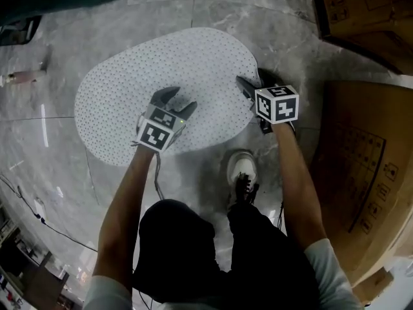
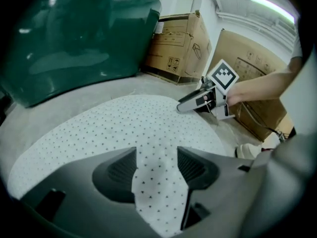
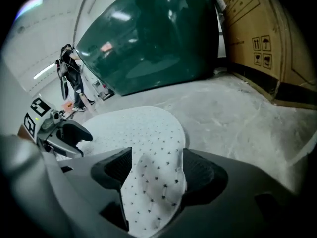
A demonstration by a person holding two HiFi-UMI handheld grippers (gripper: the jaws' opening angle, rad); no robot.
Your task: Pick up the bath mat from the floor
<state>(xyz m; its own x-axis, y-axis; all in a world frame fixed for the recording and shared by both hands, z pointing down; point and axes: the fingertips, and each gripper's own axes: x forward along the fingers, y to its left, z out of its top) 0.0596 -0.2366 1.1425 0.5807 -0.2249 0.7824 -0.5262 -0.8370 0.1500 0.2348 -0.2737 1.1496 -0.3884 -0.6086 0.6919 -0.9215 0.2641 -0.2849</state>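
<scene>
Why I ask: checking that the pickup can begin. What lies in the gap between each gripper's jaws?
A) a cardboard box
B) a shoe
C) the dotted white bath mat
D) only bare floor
C: both gripper views show the bath mat in the gap between the open jaws of the left gripper and the right gripper, lying on the floor.

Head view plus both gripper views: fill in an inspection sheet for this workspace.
Surface: grey marbled floor, glossy.
Job's things: white dotted bath mat on the floor, not yet lifted.
Clutter: small pale item at left, too blurred to name.
Grippers: left gripper open over the mat; right gripper open, mat's edge between its jaws.
Cables: cable trailing from the left gripper; thin cable on the floor, lower left.
Surroundings: cardboard boxes at right, dark green curved body beyond the mat, person's shoe.
</scene>
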